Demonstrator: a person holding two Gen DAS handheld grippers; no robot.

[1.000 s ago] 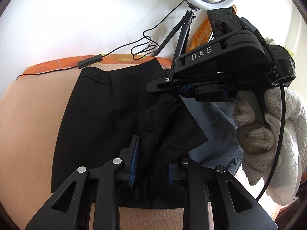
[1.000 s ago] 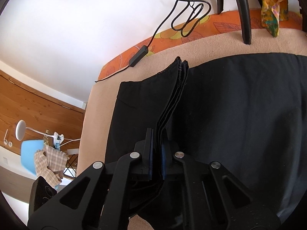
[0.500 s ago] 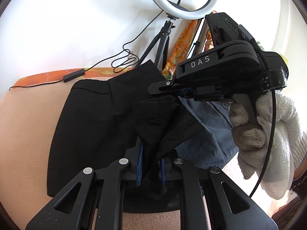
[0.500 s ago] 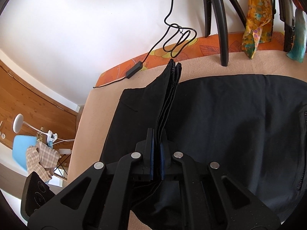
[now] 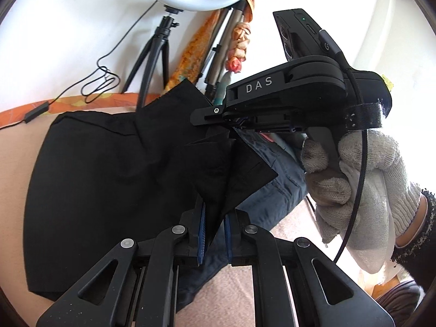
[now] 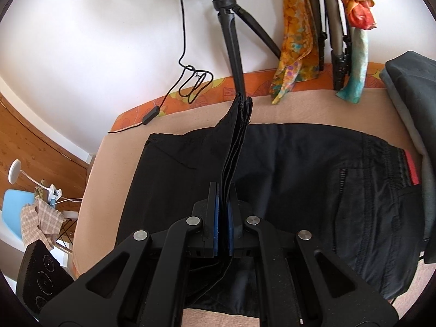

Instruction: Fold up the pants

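Black pants (image 5: 103, 179) lie spread on a beige padded surface (image 5: 13, 163). My left gripper (image 5: 214, 226) is shut on a lifted black fold of the pants (image 5: 218, 179). The right gripper (image 5: 234, 121) shows in the left wrist view, held by a gloved hand (image 5: 354, 190), clamping the same raised end higher up. In the right wrist view my right gripper (image 6: 223, 212) is shut on several stacked layers of the pants' edge (image 6: 237, 136), which stand up above the flat pants (image 6: 299, 177).
A ring light on a black tripod (image 6: 231, 35) stands at the back edge with a looped cable (image 6: 193, 84). Colourful scarves (image 6: 297, 32) hang behind. Folded grey clothes (image 6: 411, 109) lie at the right. Dark blue cloth (image 5: 275, 190) lies under the lifted fold.
Both grippers have risen and carried the held pants end up and toward the back. The left gripper's jaws closed on the fold from one second ago.
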